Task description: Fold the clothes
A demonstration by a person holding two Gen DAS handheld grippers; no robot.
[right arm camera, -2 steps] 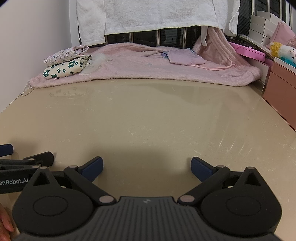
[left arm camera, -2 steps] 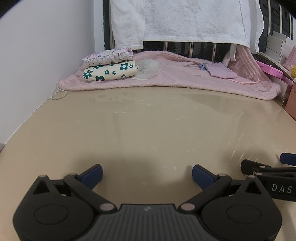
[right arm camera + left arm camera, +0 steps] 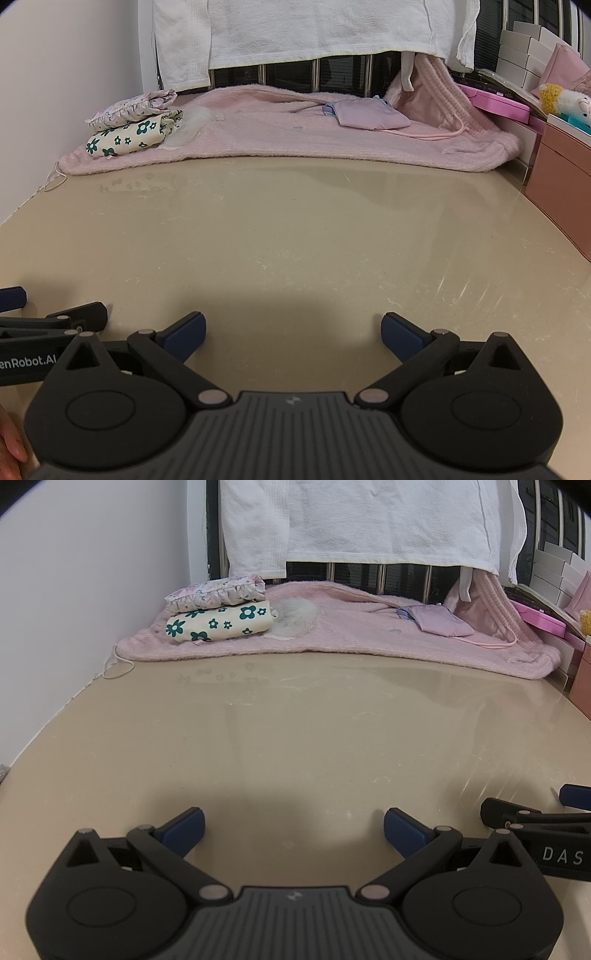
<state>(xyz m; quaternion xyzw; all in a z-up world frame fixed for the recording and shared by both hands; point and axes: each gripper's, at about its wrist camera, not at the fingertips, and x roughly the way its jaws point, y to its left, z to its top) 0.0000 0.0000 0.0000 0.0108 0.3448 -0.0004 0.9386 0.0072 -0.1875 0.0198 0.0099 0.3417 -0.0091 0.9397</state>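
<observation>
Two folded garments are stacked at the back left on a pink blanket [image 3: 351, 638]: a cream one with green flowers [image 3: 218, 624] below and a pale floral frilled one [image 3: 218, 590] on top. They also show in the right wrist view: the flowered one [image 3: 129, 138] and the frilled one [image 3: 133, 107]. A folded lilac garment [image 3: 439, 620] [image 3: 369, 114] lies further right on the blanket [image 3: 295, 136]. My left gripper [image 3: 293, 825] is open and empty, low over the beige table [image 3: 295, 738]. My right gripper [image 3: 291, 332] is open and empty beside it.
A white towel [image 3: 369, 520] hangs over a rail behind the blanket. A white wall runs along the left. Pink and white boxes [image 3: 554, 155] and a plush toy [image 3: 561, 98] stand at the right edge. The other gripper's fingers [image 3: 535, 812] [image 3: 55, 321] show at each frame's side.
</observation>
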